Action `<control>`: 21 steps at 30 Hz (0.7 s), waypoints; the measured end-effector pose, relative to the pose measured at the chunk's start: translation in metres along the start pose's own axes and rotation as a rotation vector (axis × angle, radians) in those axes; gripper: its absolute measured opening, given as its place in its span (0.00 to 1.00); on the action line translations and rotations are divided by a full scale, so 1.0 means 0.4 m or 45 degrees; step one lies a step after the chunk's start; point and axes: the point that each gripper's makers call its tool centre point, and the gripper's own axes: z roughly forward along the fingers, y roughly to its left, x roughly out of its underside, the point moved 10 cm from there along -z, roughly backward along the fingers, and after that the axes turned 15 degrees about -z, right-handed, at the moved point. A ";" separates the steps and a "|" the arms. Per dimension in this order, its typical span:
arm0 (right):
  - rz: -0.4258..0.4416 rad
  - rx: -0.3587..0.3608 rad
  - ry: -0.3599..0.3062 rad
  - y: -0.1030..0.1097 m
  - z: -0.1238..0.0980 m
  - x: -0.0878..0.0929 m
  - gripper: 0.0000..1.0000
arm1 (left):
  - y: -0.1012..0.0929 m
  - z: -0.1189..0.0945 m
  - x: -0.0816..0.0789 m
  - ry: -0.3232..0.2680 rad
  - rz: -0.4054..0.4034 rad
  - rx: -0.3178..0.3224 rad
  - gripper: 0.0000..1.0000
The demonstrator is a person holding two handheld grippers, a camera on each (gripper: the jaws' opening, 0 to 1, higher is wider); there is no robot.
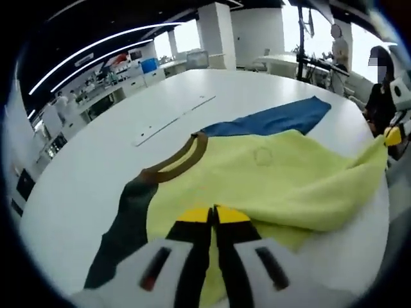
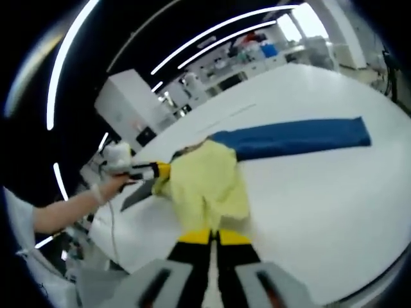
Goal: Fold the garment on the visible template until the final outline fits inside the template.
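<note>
A yellow garment (image 1: 276,173) with a brown collar (image 1: 186,157), a blue sleeve (image 1: 276,119) and a dark green sleeve (image 1: 125,224) lies on the white table (image 1: 96,167). My left gripper (image 1: 212,215) is shut on the yellow cloth near the collar. The right gripper (image 1: 393,135) holds the far corner, lifted off the table. In the right gripper view, my right gripper (image 2: 212,237) is shut on the hanging yellow cloth (image 2: 205,183), and the left gripper (image 2: 157,171) pinches its other end. The blue sleeve (image 2: 295,138) lies flat. Thin template lines (image 1: 173,120) mark the table beyond the collar.
A person's hand and forearm (image 2: 70,205) hold the left gripper. Seated people (image 1: 379,96) and desks stand past the table's far edge. White cabinets (image 2: 128,106) and lab benches (image 1: 122,80) line the room behind.
</note>
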 end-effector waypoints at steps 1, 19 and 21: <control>0.001 0.000 0.001 0.000 0.000 0.000 0.00 | -0.003 -0.003 -0.001 0.001 0.007 0.010 0.00; 0.002 -0.005 0.006 0.002 0.000 0.004 0.00 | -0.024 -0.069 0.019 -0.077 0.001 0.246 0.52; 0.003 -0.004 0.005 0.001 -0.001 0.004 0.00 | -0.032 -0.082 0.021 -0.084 0.001 0.269 0.58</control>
